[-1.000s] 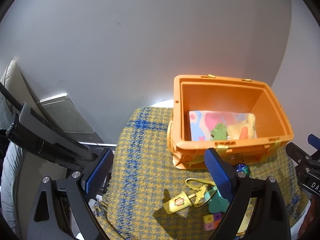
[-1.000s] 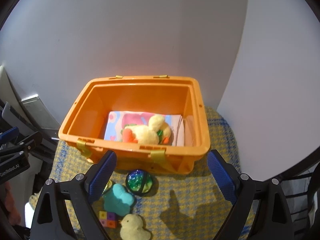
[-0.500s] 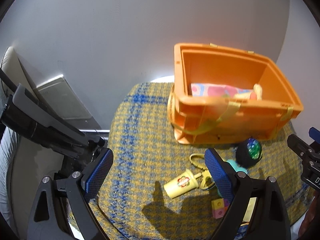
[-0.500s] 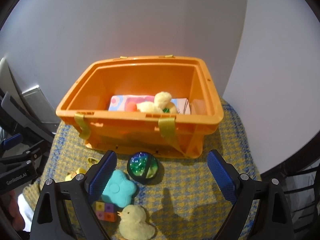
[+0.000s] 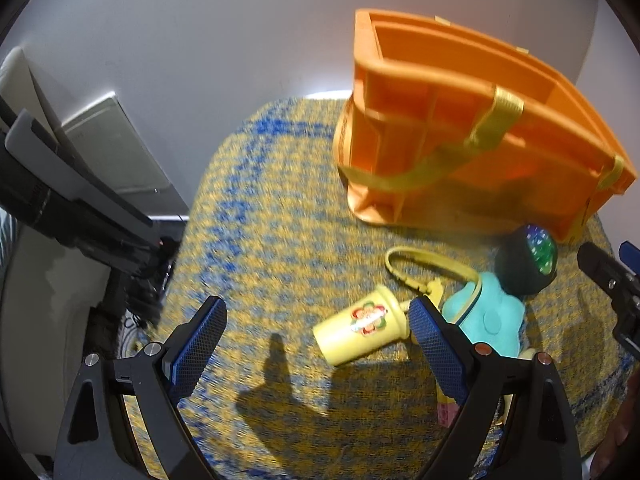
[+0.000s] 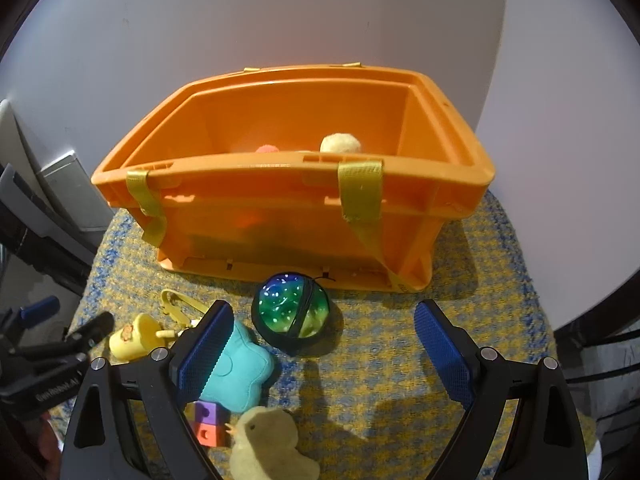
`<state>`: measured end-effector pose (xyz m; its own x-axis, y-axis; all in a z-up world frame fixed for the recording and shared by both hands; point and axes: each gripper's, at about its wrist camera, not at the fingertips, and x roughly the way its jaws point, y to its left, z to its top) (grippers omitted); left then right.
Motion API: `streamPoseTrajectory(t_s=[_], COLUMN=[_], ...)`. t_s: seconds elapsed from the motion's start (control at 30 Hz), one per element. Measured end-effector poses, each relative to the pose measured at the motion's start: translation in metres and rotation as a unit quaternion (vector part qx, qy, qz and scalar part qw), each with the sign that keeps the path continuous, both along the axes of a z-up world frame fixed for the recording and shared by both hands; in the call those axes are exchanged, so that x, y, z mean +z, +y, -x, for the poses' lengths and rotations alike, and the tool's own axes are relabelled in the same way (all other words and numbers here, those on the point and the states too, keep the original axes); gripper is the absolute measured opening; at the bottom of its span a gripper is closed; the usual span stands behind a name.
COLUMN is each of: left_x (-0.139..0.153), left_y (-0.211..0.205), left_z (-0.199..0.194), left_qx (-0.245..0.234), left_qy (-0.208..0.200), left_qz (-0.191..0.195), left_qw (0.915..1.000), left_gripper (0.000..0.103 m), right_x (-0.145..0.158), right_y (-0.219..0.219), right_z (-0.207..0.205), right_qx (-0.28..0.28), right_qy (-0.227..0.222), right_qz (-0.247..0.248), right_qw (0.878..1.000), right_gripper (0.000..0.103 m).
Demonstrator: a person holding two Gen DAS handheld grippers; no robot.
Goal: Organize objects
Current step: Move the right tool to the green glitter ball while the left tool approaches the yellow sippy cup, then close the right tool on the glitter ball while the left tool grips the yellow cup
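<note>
An orange bin (image 6: 288, 208) with yellow straps stands on a yellow and blue woven cloth (image 6: 400, 360); a plush toy's top (image 6: 340, 143) shows inside. In front lie a dark sparkly ball (image 6: 291, 314), a teal plush star (image 6: 236, 372), a yellow plush chick (image 6: 268, 444), coloured blocks (image 6: 206, 424) and a yellow toy cup (image 5: 362, 330) with a yellow strap (image 5: 432, 264). My left gripper (image 5: 316, 344) is open and empty, low over the cup. My right gripper (image 6: 324, 344) is open and empty, just before the ball.
A grey wall rises behind the bin (image 5: 460, 136). Dark equipment and a grey panel (image 5: 112, 152) stand off the cloth's left edge. The left gripper's body (image 6: 44, 364) shows at the right wrist view's left edge.
Both grippers have dropped lower and nearer the cloth and toys; the bin now shows more from the side. Both stay open and empty.
</note>
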<state>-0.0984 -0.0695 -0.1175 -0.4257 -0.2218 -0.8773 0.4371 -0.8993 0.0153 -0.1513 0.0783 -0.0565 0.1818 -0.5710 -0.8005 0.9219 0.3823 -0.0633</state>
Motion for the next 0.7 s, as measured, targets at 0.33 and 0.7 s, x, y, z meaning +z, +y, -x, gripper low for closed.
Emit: streamPoseTrajectory(t_s=[0.33, 0.7], left_x=[-0.022, -0.028], left_y=[0.012, 0.011], left_z=[0.001, 0.002], left_qx=[0.005, 0.012], left_qy=[-0.006, 0.016], left_qz=[0.013, -0.005], left_qw=[0.9999, 0.9998], left_gripper=[0.092, 0.078], right_x=[-0.02, -0.045], right_y=[-0.005, -0.019], right_z=[-0.01, -0.019], right_qx=[-0.004, -0.031], right_qy=[0.011, 0.014], right_qz=[-0.003, -0.025], right_qw=[1.0, 0.999], right_gripper=[0.092, 0.092])
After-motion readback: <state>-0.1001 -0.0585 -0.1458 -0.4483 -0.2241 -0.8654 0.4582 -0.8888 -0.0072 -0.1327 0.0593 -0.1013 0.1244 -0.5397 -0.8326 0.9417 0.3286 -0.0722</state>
